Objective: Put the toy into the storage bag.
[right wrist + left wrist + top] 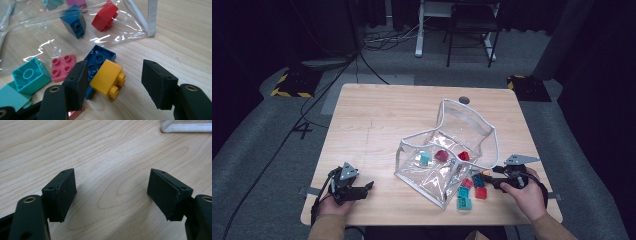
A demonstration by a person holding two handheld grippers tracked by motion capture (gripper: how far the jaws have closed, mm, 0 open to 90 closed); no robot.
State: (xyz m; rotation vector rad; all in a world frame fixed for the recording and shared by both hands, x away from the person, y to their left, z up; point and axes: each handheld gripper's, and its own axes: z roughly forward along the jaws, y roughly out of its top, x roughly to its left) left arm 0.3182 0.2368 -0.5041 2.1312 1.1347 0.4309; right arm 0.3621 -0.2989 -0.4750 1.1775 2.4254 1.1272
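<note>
A yellow brick [106, 77] lies on its side, resting partly on an upturned dark blue brick [98, 58]. My right gripper [115, 62] is low over the table with its jaws on either side of the yellow brick, open, with a clear gap at the right pad. In the high view the right gripper [482, 175] sits at the near right corner of a clear plastic bag [447, 150]. My left gripper [367, 187] rests near the front left of the table, open, with bare wood between its jaws [112, 173].
Beside the yellow brick lie a pink brick [62, 66] and a teal brick [30, 76]. Inside the bag are a dark blue brick [73, 23] and a red brick [105, 16]. The bag's white-trimmed edge [151, 17] stands just beyond. The wooden table [377, 115] stretches far left.
</note>
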